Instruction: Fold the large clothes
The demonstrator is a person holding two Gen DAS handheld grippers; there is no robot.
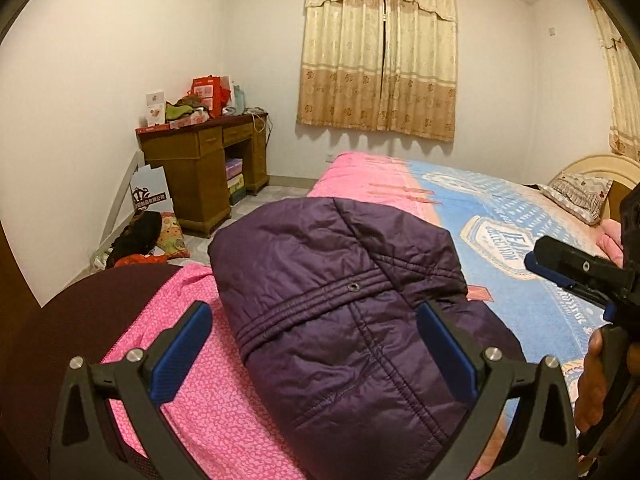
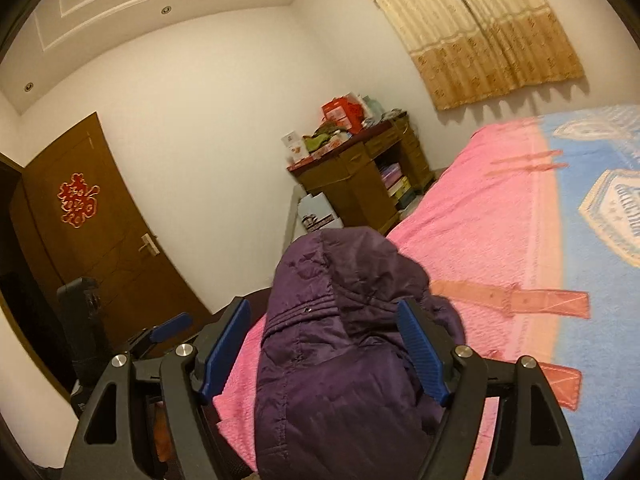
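Note:
A dark purple quilted jacket (image 1: pixel 340 300) lies bunched in a folded heap on the near corner of the bed; it also shows in the right wrist view (image 2: pixel 340 340). My left gripper (image 1: pixel 316 316) is open, its blue pads spread above the jacket, holding nothing. My right gripper (image 2: pixel 324 320) is open too, hovering over the same heap from the other side; it also appears in the left wrist view (image 1: pixel 576 268) at the right edge. The left gripper shows in the right wrist view (image 2: pixel 168 330) at lower left.
The bed (image 1: pixel 500 248) has a pink and blue blanket and a pillow (image 1: pixel 576 196) at its head. A wooden desk (image 1: pixel 208 160) piled with boxes stands by the far wall. Clutter lies on the floor (image 1: pixel 140 240). A brown door (image 2: pixel 92 216) is at left.

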